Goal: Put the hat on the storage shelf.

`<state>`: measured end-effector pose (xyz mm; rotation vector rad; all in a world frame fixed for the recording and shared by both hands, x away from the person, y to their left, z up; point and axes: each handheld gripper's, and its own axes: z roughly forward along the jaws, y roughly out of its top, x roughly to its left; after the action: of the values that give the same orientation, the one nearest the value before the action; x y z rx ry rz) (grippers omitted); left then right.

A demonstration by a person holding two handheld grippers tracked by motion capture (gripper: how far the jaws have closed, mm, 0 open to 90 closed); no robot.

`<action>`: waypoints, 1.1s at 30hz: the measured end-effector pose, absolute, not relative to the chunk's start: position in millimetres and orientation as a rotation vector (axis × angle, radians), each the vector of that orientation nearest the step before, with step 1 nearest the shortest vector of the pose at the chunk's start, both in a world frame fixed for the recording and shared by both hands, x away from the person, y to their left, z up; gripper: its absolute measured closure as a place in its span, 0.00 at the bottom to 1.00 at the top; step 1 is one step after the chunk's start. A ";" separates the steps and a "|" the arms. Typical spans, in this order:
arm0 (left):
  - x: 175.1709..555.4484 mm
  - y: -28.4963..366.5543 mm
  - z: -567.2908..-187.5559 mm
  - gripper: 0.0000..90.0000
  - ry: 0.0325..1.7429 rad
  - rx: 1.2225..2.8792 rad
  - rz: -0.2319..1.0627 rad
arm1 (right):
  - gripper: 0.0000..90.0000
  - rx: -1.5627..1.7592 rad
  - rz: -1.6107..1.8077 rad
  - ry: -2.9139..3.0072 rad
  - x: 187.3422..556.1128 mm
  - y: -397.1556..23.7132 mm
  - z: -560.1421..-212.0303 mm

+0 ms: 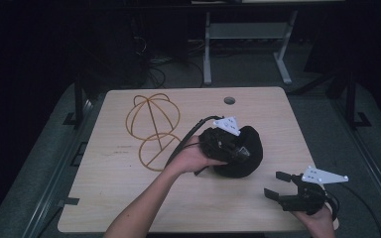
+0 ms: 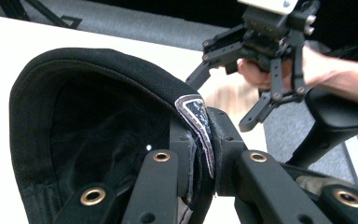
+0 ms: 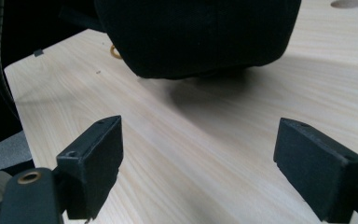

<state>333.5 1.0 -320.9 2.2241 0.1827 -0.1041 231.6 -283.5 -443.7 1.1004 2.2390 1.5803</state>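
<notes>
- Black fabric: one cap (image 1: 245, 153), lying right of centre on the table (image 1: 129, 198); in the left gripper view you see its open underside and a shiny patch at the edge.
- Your left gripper (image 1: 238, 151) is clamped tight on the cap's edge; the fabric sits pinched between the two jaws in the left gripper view, with no gap showing.
- In the right gripper view the cap hangs a little above the wood at its near side, with a shadow under it.
- Your left hand (image 1: 193, 158) wraps the gripper body just left of the cap, forearm coming in from the bottom.
- Your right gripper (image 1: 278, 186) is near the table's front right corner, apart from the cap, jaws spread wide with nothing between them, only bare wood.
- Your right hand (image 1: 320, 218) holds it from the table edge.
- One wire stand (image 1: 151, 129), thin brass-coloured loops forming a dome over a ring, left of the cap, well apart from the right gripper.
- One round hole (image 1: 229, 100) in the tabletop, near the far edge.
- One light wooden table.
</notes>
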 end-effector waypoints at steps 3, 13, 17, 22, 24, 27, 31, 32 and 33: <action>333.2 3.3 -318.5 0.91 0.185 2.210 -0.116 | 0.17 1.089 1.587 2.228 233.4 -281.4 -441.3; 322.2 3.7 -309.0 0.91 0.116 2.181 -0.173 | 0.18 1.023 1.622 2.164 248.4 -270.2 -422.4; 317.2 0.8 -307.3 0.91 0.079 2.158 -0.209 | 0.18 0.999 1.616 2.162 248.8 -266.7 -422.3; 312.8 -5.5 -305.7 0.91 0.027 2.146 -0.257 | 0.24 0.951 1.596 2.151 245.0 -266.4 -421.1; 311.0 -7.7 -305.0 0.91 0.005 2.156 -0.260 | 0.27 0.943 1.604 2.151 244.1 -266.6 -421.3; 306.5 -10.9 -303.6 0.91 -0.032 2.169 -0.258 | 0.33 0.904 1.606 2.159 243.0 -266.3 -421.1; 303.5 -13.0 -302.1 0.91 -0.056 2.173 -0.265 | 0.41 0.876 1.624 2.155 240.5 -267.6 -420.6; 303.1 -13.3 -302.0 0.91 -0.059 2.175 -0.263 | 0.45 0.871 1.633 2.157 240.5 -268.2 -420.6; 303.2 -13.1 -301.4 0.91 -0.063 2.175 -0.263 | 0.51 0.863 1.636 2.156 239.9 -268.6 -420.5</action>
<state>303.2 -13.1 -301.4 2.1753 -0.0627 -0.2633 239.9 -268.6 -420.5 0.8633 2.1556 1.6359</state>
